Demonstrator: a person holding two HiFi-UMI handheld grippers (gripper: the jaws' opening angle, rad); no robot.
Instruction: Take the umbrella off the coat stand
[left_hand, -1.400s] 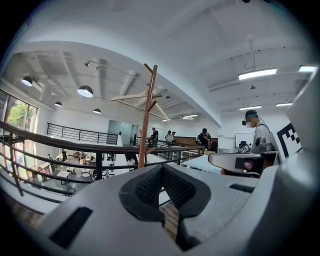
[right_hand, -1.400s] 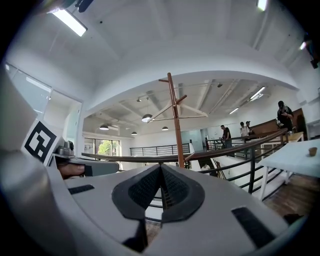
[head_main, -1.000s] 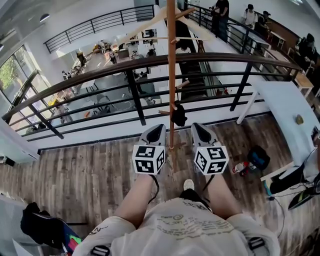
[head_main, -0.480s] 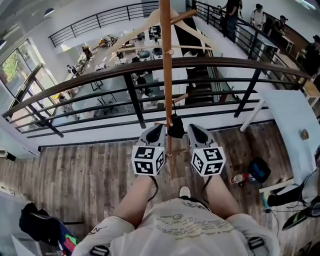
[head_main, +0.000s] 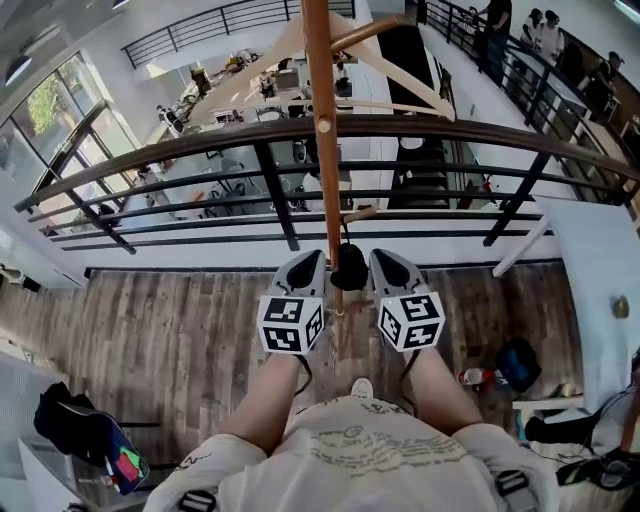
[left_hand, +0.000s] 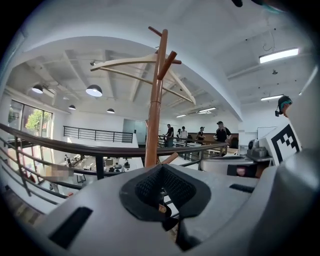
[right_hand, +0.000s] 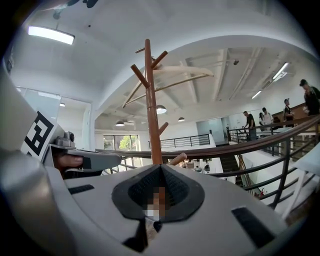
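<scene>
In the head view, a tall wooden coat stand (head_main: 322, 150) rises at the middle, just on the near side of a dark metal railing (head_main: 200, 150). The black folded umbrella (head_main: 350, 268) hangs low on the stand, close against the right side of the pole and under a short peg (head_main: 358, 214). The left gripper (head_main: 318, 256) sits just left of the pole and the right gripper (head_main: 378, 254) just right of the umbrella. Both point away from the person, and each tapers to a single closed tip. Whether either one touches the umbrella cannot be told. A pale wooden clothes hanger (head_main: 400, 75) hangs near the top of the stand. A wood-plank floor (head_main: 150, 330) lies beneath, and a white table (head_main: 600, 260) stands at the far right.

In the left gripper view, the left gripper (left_hand: 162, 190) has its jaws brought together with nothing clamped. The coat stand (left_hand: 155, 115) rises straight ahead beyond them, with the hanger (left_hand: 130, 62) across its top. The railing (left_hand: 75, 147) crosses behind it.

In the right gripper view, the right gripper (right_hand: 159, 192) likewise has its jaws together and empty. The coat stand (right_hand: 151, 110) is straight ahead, and the railing (right_hand: 260, 142) runs off to the right.
</scene>
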